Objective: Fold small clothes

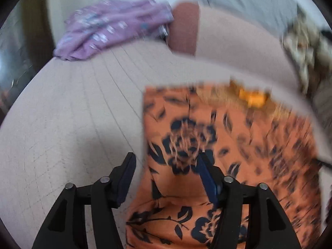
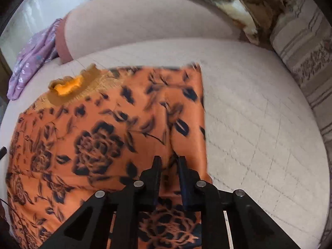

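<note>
An orange garment with a dark floral print (image 1: 238,145) lies spread on a pale pink sofa seat (image 1: 72,114). It has a yellow-gold collar (image 1: 251,97). My left gripper (image 1: 166,164) is open over the garment's left edge, one finger over the seat and one over the cloth. In the right wrist view the garment (image 2: 103,128) fills the left half, collar (image 2: 70,87) at the far side. My right gripper (image 2: 169,161) is nearly shut, with a fold of the cloth near the garment's right edge between its fingers.
A crumpled purple garment (image 1: 112,27) lies at the far end of the seat, also in the right wrist view (image 2: 33,60). A brown-and-white throw (image 2: 234,2) hangs over the sofa back (image 2: 145,20). A striped cushion (image 2: 307,58) sits at the right.
</note>
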`<control>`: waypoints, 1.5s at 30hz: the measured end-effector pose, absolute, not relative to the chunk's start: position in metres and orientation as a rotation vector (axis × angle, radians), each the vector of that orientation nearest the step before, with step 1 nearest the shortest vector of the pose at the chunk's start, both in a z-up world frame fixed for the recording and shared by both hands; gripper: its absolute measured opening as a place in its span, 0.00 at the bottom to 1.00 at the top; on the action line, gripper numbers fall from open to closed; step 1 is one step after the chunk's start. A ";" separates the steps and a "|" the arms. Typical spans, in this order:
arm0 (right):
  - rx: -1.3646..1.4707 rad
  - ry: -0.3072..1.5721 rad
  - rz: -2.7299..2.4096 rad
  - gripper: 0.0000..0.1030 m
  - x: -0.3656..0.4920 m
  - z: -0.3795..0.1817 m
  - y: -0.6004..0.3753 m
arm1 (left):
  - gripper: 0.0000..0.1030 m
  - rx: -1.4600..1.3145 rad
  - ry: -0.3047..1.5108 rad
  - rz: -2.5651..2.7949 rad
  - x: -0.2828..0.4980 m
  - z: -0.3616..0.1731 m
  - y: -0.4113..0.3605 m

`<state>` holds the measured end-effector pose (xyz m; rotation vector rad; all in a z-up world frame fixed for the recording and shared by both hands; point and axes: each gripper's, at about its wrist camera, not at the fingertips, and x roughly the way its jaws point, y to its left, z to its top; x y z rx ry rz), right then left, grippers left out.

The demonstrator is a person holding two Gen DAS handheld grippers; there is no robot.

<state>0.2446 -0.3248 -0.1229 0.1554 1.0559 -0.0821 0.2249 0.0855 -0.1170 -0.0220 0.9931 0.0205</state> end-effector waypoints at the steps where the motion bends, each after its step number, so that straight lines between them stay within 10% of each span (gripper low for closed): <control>1: 0.194 1.046 -0.078 0.21 0.241 -0.122 -0.330 | 0.62 0.038 1.058 0.030 0.232 -0.131 0.080; 5: 0.258 0.925 -0.111 0.37 0.229 -0.087 -0.342 | 0.66 0.060 1.007 0.052 0.230 -0.117 0.079; 8: 0.333 0.820 0.017 0.78 0.233 -0.057 -0.332 | 0.66 -0.010 0.928 0.003 0.230 -0.093 0.076; 13: 0.528 0.858 0.315 0.78 0.269 -0.071 -0.311 | 0.67 0.025 1.054 0.026 0.268 -0.122 0.058; 16: 0.616 1.010 0.237 0.76 0.295 -0.133 -0.331 | 0.87 0.080 1.025 0.087 0.273 -0.132 0.057; 33: 0.512 0.869 0.208 0.83 0.174 -0.084 -0.341 | 0.85 -0.129 1.003 0.077 0.141 -0.088 0.143; 45: 0.543 1.105 0.087 0.83 -0.003 -0.132 -0.399 | 0.85 -0.235 1.136 0.016 -0.007 -0.119 0.149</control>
